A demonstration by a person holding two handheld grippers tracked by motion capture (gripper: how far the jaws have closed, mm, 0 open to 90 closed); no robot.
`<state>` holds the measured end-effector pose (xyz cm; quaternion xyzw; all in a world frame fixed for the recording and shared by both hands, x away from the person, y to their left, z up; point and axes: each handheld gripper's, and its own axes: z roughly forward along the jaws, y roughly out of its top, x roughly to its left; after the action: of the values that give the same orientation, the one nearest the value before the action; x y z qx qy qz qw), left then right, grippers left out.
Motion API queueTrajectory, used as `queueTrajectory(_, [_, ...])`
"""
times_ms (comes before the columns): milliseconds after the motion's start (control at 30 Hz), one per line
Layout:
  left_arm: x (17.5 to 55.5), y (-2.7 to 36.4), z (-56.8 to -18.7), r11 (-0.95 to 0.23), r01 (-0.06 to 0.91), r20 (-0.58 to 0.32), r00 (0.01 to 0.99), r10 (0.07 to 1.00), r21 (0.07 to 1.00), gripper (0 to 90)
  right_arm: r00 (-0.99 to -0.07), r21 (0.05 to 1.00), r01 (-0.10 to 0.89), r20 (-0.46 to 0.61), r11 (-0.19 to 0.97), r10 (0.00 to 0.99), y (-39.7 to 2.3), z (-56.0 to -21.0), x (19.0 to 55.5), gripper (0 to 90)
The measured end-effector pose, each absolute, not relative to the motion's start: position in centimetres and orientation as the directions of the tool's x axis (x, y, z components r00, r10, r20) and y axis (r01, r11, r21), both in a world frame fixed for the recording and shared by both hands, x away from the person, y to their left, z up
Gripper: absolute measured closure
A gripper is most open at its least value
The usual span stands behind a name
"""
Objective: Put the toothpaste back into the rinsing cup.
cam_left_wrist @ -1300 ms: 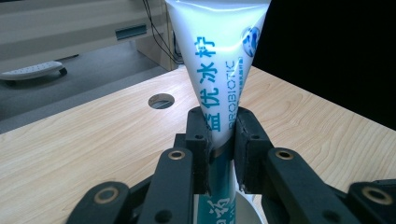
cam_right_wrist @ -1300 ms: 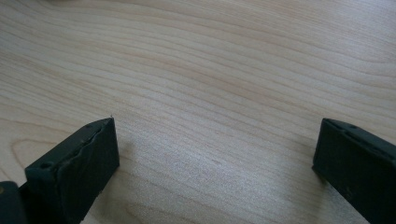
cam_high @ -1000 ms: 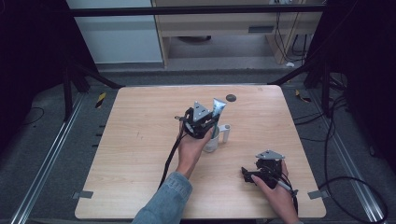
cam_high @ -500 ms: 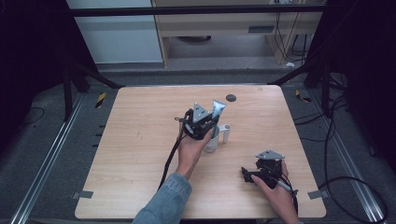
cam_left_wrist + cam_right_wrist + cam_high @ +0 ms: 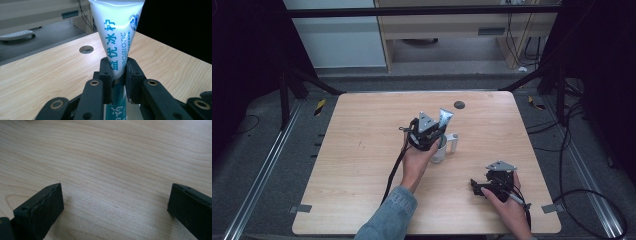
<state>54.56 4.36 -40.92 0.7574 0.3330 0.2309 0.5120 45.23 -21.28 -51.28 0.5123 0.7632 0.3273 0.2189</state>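
Observation:
My left gripper is shut on a white toothpaste tube with blue print, held upright with its flat crimped end on top. In the left gripper view the jaws pinch the tube across its narrower lower part, and my left gripper hides the tube's bottom end. Directly below stands a white cup with a handle on its right. My right gripper rests low near the table's front right, held by a hand. In its own view my right gripper is open over bare wood.
The light wooden table has a round dark cable hole near its back edge, also visible as a hole behind the tube. Cables trail from both grippers. Dark floor and metal rails surround the table.

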Motion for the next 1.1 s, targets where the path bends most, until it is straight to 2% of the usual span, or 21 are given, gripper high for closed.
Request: queueTrajectory(1100, [54.36,4.44,-41.92,-0.244,0.274,-0.002,0.668,0.744,0.93,77.1,-0.379,0.724,0.639,0.002,0.26,0.925,-21.28,-51.28,45.22,0.4])
